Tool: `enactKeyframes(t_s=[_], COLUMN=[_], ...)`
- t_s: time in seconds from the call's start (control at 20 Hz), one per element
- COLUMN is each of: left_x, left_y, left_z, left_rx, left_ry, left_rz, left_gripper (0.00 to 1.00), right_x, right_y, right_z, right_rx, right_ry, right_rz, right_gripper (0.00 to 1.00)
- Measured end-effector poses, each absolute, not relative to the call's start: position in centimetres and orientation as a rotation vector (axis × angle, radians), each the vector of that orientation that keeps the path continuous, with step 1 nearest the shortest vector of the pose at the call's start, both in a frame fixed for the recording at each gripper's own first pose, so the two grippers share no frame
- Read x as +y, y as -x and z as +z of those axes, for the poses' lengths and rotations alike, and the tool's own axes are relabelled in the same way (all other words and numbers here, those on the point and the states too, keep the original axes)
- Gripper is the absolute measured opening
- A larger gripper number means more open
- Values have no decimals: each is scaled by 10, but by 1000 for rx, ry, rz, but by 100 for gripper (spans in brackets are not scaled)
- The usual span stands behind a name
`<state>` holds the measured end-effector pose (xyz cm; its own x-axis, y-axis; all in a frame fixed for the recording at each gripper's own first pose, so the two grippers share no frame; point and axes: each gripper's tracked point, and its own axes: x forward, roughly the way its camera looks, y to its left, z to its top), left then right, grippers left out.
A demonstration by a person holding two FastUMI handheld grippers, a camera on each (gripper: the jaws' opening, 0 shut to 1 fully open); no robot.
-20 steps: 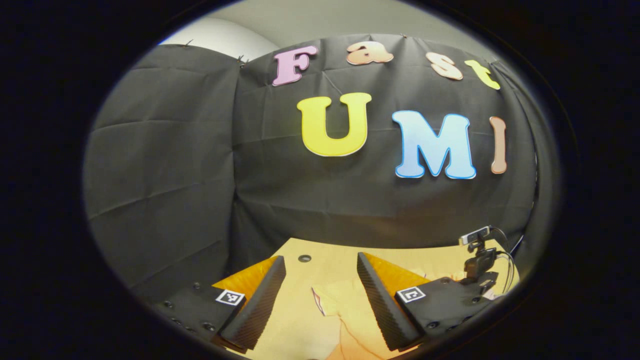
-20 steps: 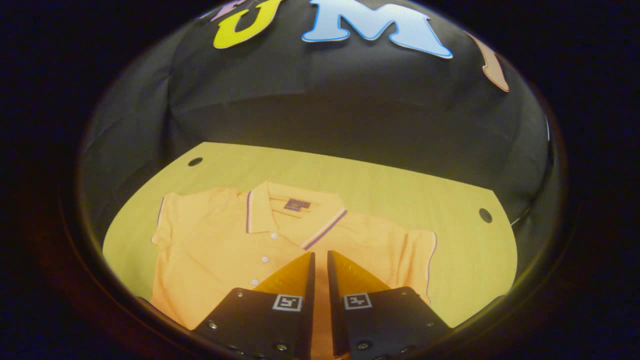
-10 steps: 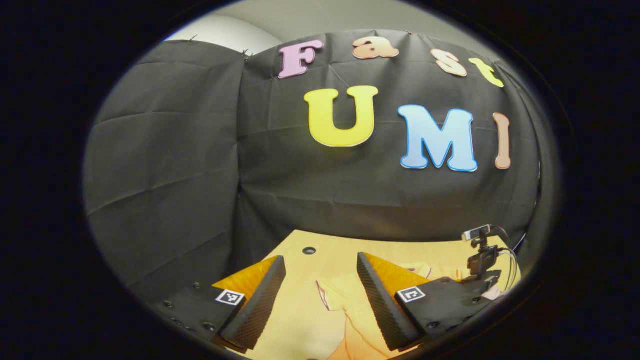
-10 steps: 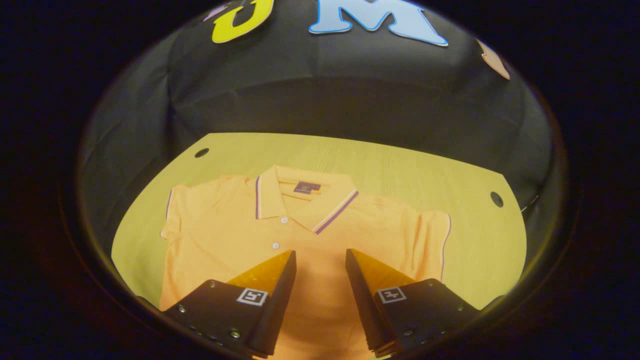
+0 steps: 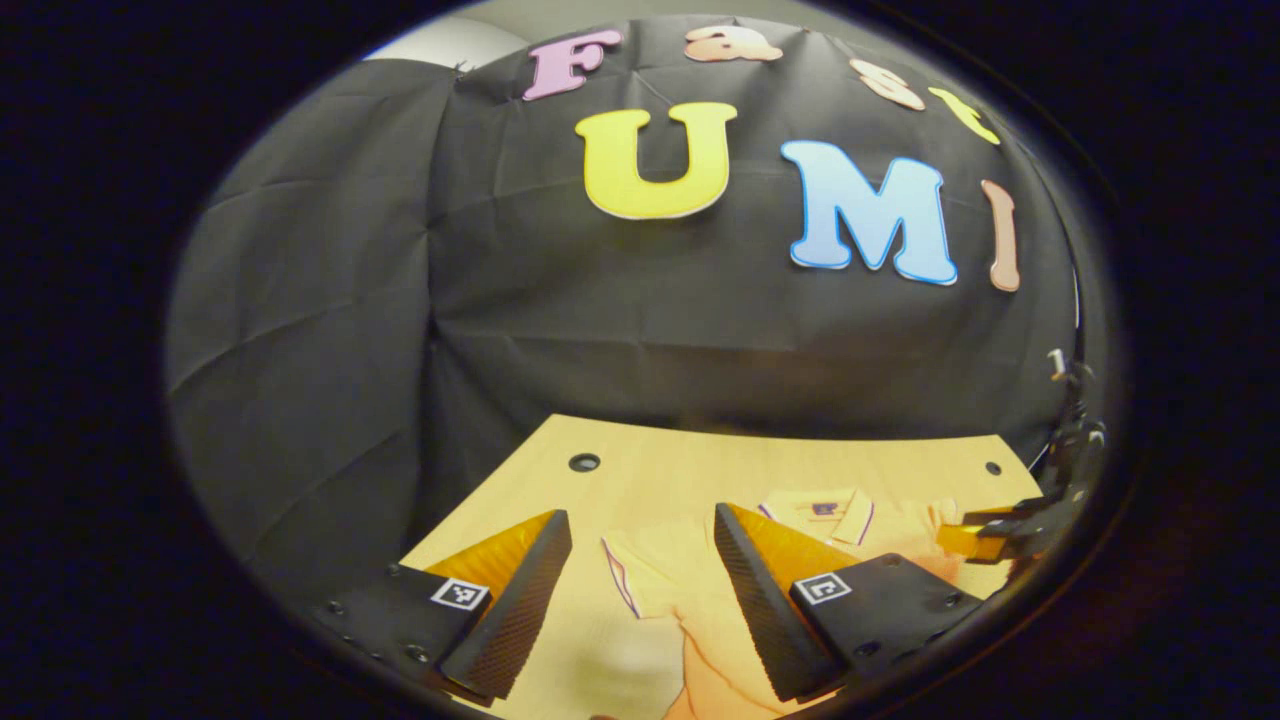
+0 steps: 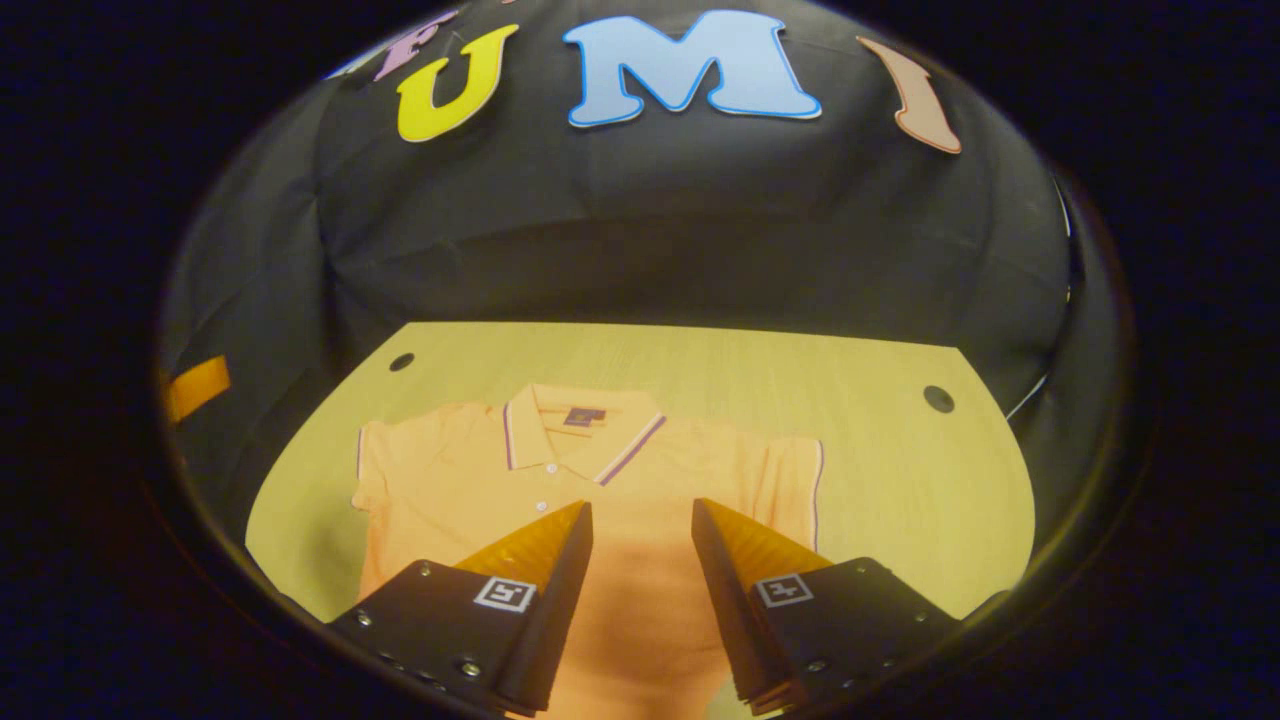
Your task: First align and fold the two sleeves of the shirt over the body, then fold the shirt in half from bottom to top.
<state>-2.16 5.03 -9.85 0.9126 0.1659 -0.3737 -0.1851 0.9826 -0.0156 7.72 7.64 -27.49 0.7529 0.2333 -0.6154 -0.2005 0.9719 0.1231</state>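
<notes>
- In the right gripper view our right gripper (image 6: pixel 640 520) covers the shirt's (image 6: pixel 450 480) lower middle, and the hem runs off the bottom edge.
- In the left gripper view our left gripper (image 5: pixel 640 530) hides much of the shirt (image 5: pixel 665 575).
- The collar tag (image 6: pixel 578 416) is too small for us to read.

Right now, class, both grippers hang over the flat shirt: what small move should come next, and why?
Probably lower the left gripper onto the sleeve between its fingers. The shirt lies flat on the table with both sleeves spread out, so no fold is made yet. Both grippers are open, and the right gripper hangs over the body, not a sleeve.
</notes>
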Motion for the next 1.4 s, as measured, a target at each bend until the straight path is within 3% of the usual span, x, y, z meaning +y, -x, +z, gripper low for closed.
enactKeyframes(t_s=[0.55,1.15,1.2,1.25,1.3,1.4], left_x=[53,55,53,52,49,49], left_y=[45,50,48,47,46,44], left_z=[-173,-197,-200,-200,-201,-199], left_rx=[692,769,771,770,767,760], left_ry=[85,97,94,91,98,108], left_rz=[204,204,204,204,193,202], left_gripper=[97,96,92,62,57,23], right_x=[61,37,35,33,31,30], right_y=[-17,1,2,3,3,4], right_z=[-218,-215,-215,-216,-216,-218], right_rx=[635,649,652,655,656,660], right_ry=[-134,-167,-171,-175,-178,-186], right_rz=[174,60,53,47,41,31], right_gripper=[65,65,65,65,65,65])
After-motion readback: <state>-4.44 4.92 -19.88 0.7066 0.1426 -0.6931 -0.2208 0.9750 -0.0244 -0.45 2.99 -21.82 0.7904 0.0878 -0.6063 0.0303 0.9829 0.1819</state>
